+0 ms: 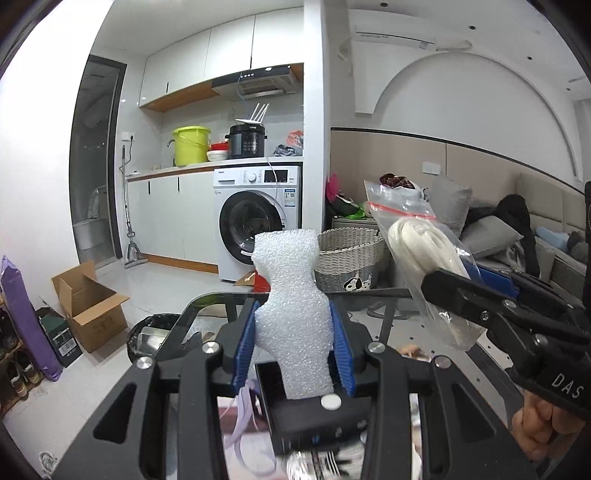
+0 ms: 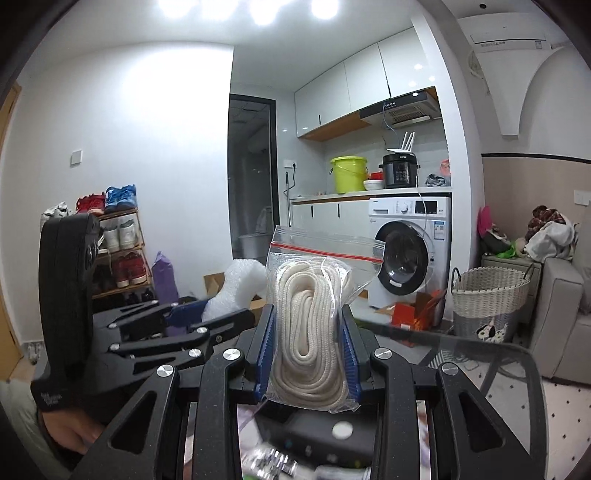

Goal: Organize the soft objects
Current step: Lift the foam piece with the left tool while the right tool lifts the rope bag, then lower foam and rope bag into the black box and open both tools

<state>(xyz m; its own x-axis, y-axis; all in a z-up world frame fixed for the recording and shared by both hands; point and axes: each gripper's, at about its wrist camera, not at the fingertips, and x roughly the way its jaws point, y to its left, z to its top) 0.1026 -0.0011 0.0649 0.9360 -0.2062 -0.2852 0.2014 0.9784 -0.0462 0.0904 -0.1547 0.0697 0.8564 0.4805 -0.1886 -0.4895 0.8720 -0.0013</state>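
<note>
I'm holding both items above the desk (image 1: 207, 306): left fingers (image 1: 293, 332) clamping the foam (image 1: 291, 295), right fingers (image 2: 309, 354) clamping the rope bag (image 2: 314, 295). Next, probably carrying them to the basket (image 2: 489, 291).

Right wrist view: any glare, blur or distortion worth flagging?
Right wrist view: ceiling lights blow out, wall washed; fisheye bends edges; bagged rope sharp, bottom clutter smeared. Left wrist view: even light, foam piece sharp, bottom edge blurred.
</note>
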